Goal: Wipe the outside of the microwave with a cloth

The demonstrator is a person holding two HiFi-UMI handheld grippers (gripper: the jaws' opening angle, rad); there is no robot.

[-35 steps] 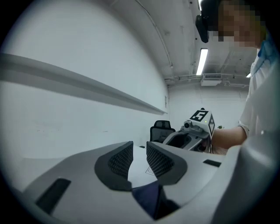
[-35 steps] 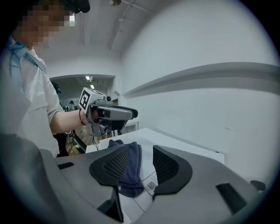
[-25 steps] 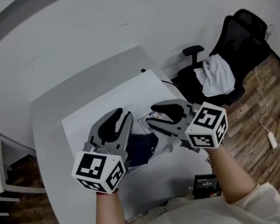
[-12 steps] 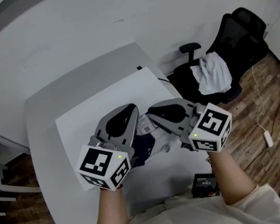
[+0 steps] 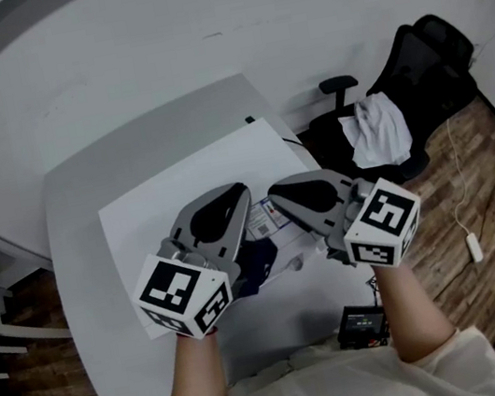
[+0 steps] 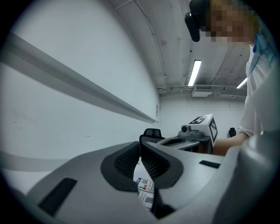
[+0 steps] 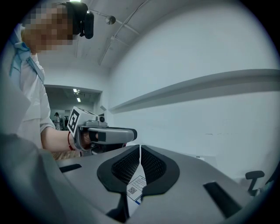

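— State of left gripper (image 6: 140, 153)?
— Held about level over the top of the white microwave (image 5: 152, 223). Ribbed pads (image 6: 154, 162) together, having just been closing. Nothing visible between them; only a sliver of the printed label (image 5: 263, 218) shows below.

— And right gripper (image 7: 140, 159)?
— Same finding. Pads together, having just been closing, with a hairline slit left between. Nothing pinched there as far as visible. Tips close to those of the left gripper, both above the label.

— Locate the cloth (image 5: 259, 260).
— Dark blue and crumpled. Lies on the microwave top beneath and between the two grippers, just beside the label. Cannot tell whether either jaw touches it.

— Locate the microwave.
— Stands on a grey table (image 5: 76, 222) set against a white wall (image 5: 197, 21), toward the table's right side.

— Surroundings?
— Black office chair (image 5: 419, 67) to the right on wood flooring (image 5: 475, 199), with a white garment (image 5: 378, 129) draped over the seat. Small black box (image 5: 359, 322) by the table's near corner.
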